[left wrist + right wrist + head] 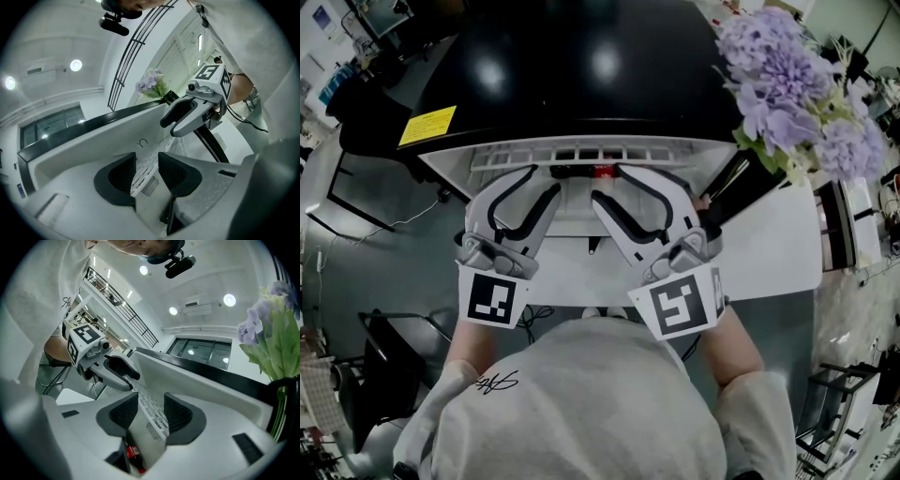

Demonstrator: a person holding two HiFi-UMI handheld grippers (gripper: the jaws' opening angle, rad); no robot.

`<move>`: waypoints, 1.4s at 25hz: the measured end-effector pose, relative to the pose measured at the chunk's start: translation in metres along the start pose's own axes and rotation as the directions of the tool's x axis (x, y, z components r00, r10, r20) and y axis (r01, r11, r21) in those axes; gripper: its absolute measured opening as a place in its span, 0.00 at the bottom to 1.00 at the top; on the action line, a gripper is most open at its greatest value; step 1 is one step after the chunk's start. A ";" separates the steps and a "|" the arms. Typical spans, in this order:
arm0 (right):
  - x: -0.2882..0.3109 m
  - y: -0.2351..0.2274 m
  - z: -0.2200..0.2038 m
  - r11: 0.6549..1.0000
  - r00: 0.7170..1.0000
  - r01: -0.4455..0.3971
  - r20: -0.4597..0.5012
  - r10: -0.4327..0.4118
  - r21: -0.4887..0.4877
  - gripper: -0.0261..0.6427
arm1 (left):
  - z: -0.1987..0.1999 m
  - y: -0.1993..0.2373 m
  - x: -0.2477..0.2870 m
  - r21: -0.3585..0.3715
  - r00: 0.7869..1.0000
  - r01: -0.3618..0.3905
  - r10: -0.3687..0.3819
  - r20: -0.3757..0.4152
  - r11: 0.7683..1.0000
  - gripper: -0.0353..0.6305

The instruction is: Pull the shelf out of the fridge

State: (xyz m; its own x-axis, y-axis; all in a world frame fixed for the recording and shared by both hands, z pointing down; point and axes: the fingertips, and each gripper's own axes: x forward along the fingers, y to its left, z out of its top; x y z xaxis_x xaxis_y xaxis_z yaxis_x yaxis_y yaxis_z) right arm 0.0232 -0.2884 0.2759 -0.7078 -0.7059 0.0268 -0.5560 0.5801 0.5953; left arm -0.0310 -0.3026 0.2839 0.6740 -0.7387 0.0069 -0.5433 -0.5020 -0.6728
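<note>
A black-topped fridge point(572, 66) stands open towards me, its white slotted shelf point(581, 154) showing at the front. Both grippers point level into the opening, side by side. In the left gripper view, the left gripper point(146, 172) is open; the shelf's front edge point(144, 182), which carries a barcode label, sits between the pads with a gap beside it. The right gripper point(151, 412) is open too, and the shelf edge point(155, 420) lies loosely between its pads. In the head view the left gripper point(542, 181) and right gripper point(611, 183) straddle that edge.
A red can or bottle point(133, 453) sits under the shelf inside the fridge. Purple flowers point(797, 84) in a dark vase stand close on the right. A white panel point(769, 253) lies below and to the right of the grippers. A yellow label point(427, 125) is on the fridge top.
</note>
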 end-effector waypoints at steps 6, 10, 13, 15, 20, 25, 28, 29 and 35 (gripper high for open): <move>0.009 0.001 -0.009 0.998 0.999 -0.020 -0.038 0.018 -0.057 0.31 | -0.002 0.004 0.007 0.044 1.000 -0.002 0.004 -0.027 0.999 0.31; 0.017 0.003 -0.013 0.993 0.998 -0.030 -0.061 0.023 -0.114 0.33 | -0.006 0.004 0.013 0.072 0.999 0.001 0.001 -0.037 0.997 0.34; 0.023 0.002 -0.017 0.987 0.996 -0.038 -0.086 0.025 -0.156 0.33 | -0.009 0.002 0.017 0.089 0.999 0.005 -0.002 -0.033 0.996 0.35; 0.028 0.002 -0.021 0.981 0.994 -0.042 -0.107 0.022 -0.191 0.34 | -0.012 0.002 0.019 0.100 0.999 0.008 -0.003 -0.048 0.995 0.36; 0.037 0.005 -0.029 0.969 0.989 -0.055 -0.147 0.020 -0.242 0.34 | -0.022 0.001 0.027 0.117 0.995 0.008 0.003 -0.097 0.993 0.37; 0.045 0.006 -0.040 0.961 0.983 -0.068 -0.181 0.019 -0.268 0.34 | -0.031 -0.005 0.036 0.171 0.990 0.033 -0.009 -0.138 0.985 0.37; 0.049 0.005 -0.042 0.956 0.981 -0.070 -0.191 0.015 -0.286 0.34 | -0.034 -0.007 0.040 0.172 0.989 0.043 -0.018 -0.147 0.984 0.37; 0.051 0.005 -0.044 0.953 0.980 -0.071 -0.196 0.013 -0.294 0.34 | -0.036 -0.008 0.041 0.182 0.988 0.048 -0.020 -0.155 0.982 0.37; 0.057 0.004 -0.052 0.943 0.974 -0.083 -0.225 0.009 -0.322 0.34 | -0.047 -0.012 0.050 0.220 0.979 0.078 -0.033 -0.199 0.972 0.37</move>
State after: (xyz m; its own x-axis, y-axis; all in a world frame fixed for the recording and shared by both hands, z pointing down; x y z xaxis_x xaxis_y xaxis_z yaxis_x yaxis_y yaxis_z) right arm 0.0032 -0.3477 0.3221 -0.5965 -0.7741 0.2120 -0.3252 0.4746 0.8179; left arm -0.0146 -0.3546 0.3274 0.5783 -0.7965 0.1765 -0.3662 -0.4467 -0.8163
